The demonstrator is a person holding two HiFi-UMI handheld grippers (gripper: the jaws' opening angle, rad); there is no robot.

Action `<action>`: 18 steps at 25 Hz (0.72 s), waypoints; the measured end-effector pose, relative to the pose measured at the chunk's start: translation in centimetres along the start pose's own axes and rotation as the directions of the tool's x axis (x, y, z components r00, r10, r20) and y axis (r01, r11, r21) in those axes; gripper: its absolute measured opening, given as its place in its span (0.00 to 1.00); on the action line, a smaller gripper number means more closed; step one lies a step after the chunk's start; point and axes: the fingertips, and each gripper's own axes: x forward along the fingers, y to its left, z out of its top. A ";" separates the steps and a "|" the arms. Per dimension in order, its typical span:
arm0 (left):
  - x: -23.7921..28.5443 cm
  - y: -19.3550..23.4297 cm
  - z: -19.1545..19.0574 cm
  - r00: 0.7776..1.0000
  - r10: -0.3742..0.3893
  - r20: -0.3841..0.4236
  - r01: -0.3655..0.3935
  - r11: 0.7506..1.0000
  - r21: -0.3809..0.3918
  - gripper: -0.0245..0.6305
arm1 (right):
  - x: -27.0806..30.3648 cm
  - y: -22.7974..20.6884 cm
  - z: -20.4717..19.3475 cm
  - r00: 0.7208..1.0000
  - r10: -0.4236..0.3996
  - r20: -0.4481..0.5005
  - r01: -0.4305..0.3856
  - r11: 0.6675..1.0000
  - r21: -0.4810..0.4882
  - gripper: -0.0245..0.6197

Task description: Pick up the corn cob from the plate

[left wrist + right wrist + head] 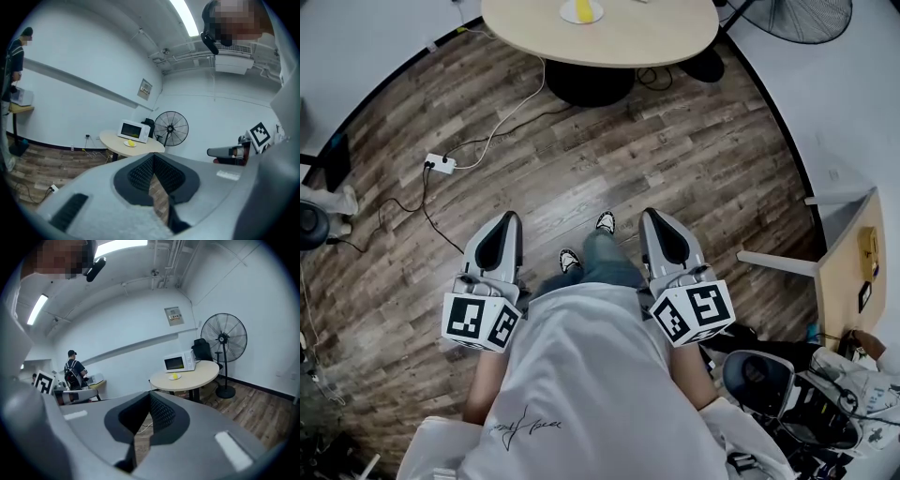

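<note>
Close to the person's body, the left gripper and right gripper are both closed on nothing, tips together, pointing out over the wood floor. Well beyond them stands the round table, where the corn cob lies on a small plate — far out of reach. It looks light, stiff and rounded, likely to roll, so a grip across its middle seems safest. Only the gripper views show the microwave just behind the plate — the head view alone shows the cables on the floor.
</note>
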 end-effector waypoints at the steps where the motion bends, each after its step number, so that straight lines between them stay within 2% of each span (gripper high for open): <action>1: 0.2 -0.1 0.0 1.000 -0.011 -0.003 0.011 1.000 0.027 0.03 | 0.3 -0.4 -0.1 1.000 -0.011 -0.010 0.011 1.000 0.018 0.05; 3: 1.2 -0.4 0.0 1.000 -0.027 -0.014 0.027 0.998 0.062 0.04 | 1.0 -1.6 0.0 0.999 -0.042 -0.029 0.043 0.998 0.035 0.05; 6: 3.2 0.1 0.3 0.999 0.005 -0.034 -0.003 0.999 0.052 0.04 | 2.5 -3.2 0.7 0.997 -0.060 -0.049 0.062 0.998 0.031 0.05; 18: 11.8 0.9 2.7 0.998 -0.014 -0.066 0.017 0.999 0.049 0.04 | 10.0 -6.7 3.6 0.997 -0.007 -0.076 0.009 1.000 0.024 0.05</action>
